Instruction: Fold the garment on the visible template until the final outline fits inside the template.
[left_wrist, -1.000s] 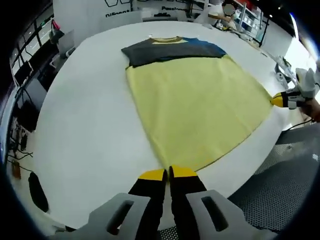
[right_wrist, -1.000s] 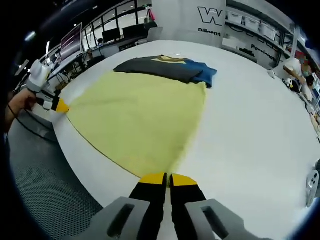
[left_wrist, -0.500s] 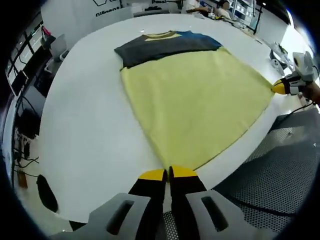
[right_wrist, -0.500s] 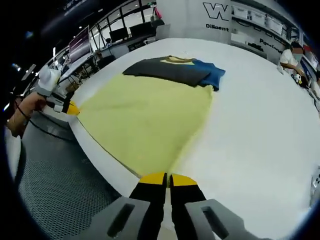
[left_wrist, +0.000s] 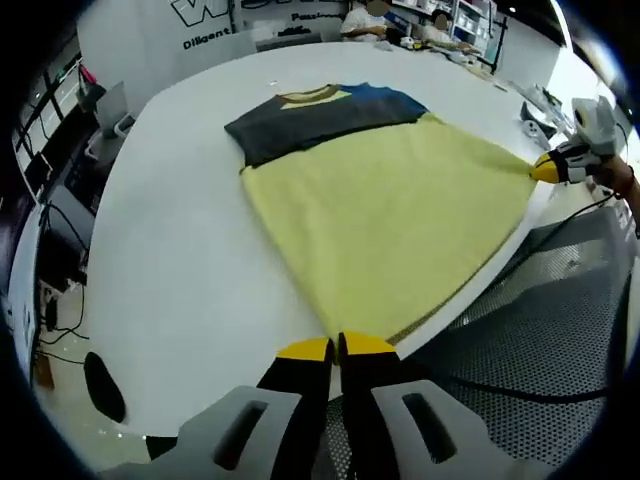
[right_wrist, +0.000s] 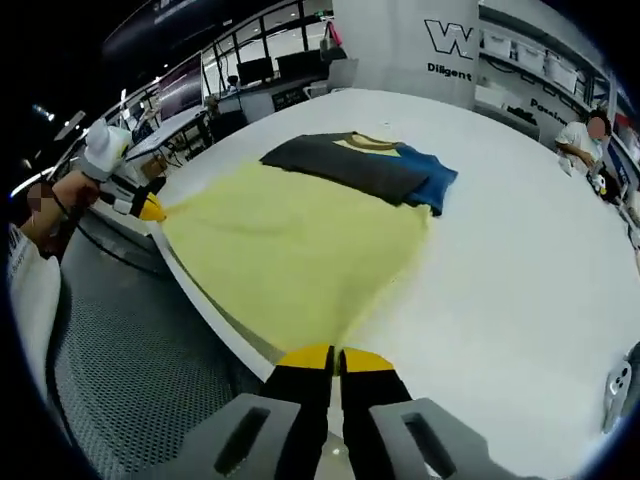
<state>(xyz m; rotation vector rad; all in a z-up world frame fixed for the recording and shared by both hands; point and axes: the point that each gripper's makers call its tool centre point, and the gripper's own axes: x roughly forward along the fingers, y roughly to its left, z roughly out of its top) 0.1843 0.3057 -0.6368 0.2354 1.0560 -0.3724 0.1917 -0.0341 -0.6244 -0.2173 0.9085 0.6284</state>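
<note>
While both grippers (left_wrist: 335, 347) (right_wrist: 333, 357) pinch hem corners of the garment (left_wrist: 385, 225) (jaws shut), your uneven pulling risks dragging it off the table (left_wrist: 170, 250).

Garment (left_wrist: 385, 205) on table (left_wrist: 170, 250), each near corner in a gripper.

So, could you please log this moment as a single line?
left gripper: shut on shirt hem corner | right gripper: shut on other hem corner | shirt: stretched flat on white table, sleeves folded in
</note>
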